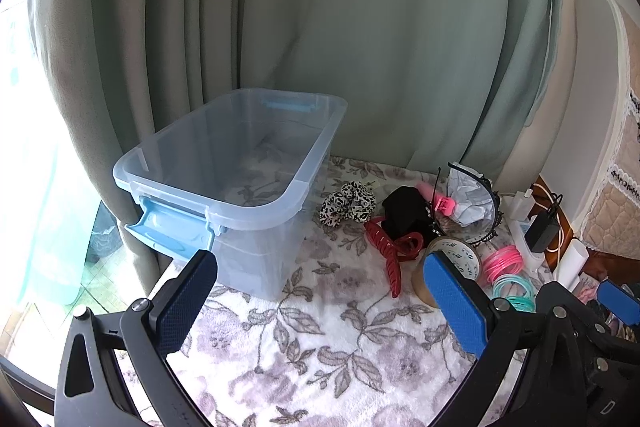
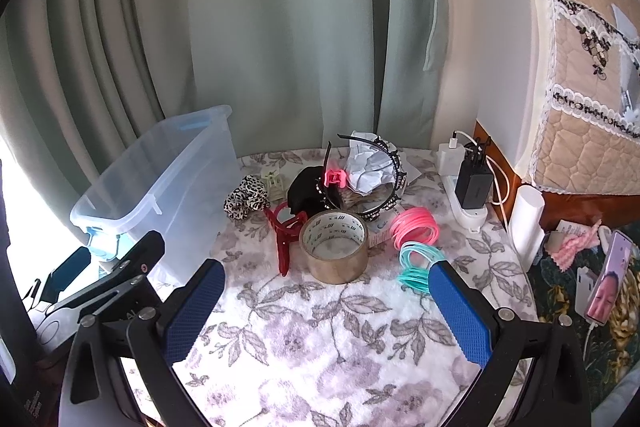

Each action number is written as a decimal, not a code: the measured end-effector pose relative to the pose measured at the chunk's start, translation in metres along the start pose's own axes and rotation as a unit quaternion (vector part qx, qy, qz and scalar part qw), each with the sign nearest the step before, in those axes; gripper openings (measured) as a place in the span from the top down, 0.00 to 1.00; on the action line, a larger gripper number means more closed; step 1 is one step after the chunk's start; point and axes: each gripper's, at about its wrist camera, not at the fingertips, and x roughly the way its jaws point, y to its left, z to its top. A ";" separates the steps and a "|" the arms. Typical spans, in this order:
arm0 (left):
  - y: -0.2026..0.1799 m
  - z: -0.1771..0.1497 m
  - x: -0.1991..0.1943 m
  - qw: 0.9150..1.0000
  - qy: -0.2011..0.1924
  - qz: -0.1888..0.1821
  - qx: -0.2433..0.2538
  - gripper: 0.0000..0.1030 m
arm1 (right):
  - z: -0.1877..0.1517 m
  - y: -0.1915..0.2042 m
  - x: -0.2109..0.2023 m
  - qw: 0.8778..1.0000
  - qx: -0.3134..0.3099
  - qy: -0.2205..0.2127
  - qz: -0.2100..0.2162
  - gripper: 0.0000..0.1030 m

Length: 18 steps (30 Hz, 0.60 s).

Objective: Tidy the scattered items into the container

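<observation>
Left wrist view showed the left tongs [image 1: 320, 297] spread wide and holding nothing, hovering over the flowered surface [image 1: 304, 347] with the clear container [image 1: 132, 173] ahead to the left, seemingly nothing in it. The right tongs [image 2: 326, 307] were equally wide and empty, pointed at the clutter. That clutter sat bunched just right of the container: a leopard scrunchie [image 2: 245, 202], a black cloth lump [image 2: 302, 191], a red claw clip [image 2: 284, 237] touching a tape roll [image 2: 334, 247], a small pink clip [image 2: 335, 179], a black headband [image 2: 390, 179] arched over crumpled paper [image 2: 366, 167], and pink rings [image 2: 414, 227] beside teal rings [image 2: 416, 263]. None of it looked sorted yet. The trouble I could foresee came from the crowding: a grab at the tape roll might drag the red claw clip along, and the headband looked tangled with the paper, so lifting one could spill the other. The thin rings, lying loose in stacks, seemed likely to scatter or slip from a careless pinch. A power strip with a charger [image 2: 474, 183] and its cables stood near the rings, and a wide sweep there could snag them.
</observation>
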 end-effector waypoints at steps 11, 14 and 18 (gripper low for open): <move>-0.007 0.004 0.006 1.000 0.007 0.004 0.006 0.00 | 0.002 -0.005 0.007 1.000 0.005 0.005 0.003 0.00; -0.007 0.006 0.006 1.000 0.015 0.003 0.008 0.00 | 0.004 -0.005 0.006 1.000 0.004 0.005 0.001 0.00; -0.006 0.008 0.004 1.000 0.018 0.002 0.007 0.00 | 0.005 -0.004 0.003 1.000 0.004 0.003 0.003 0.00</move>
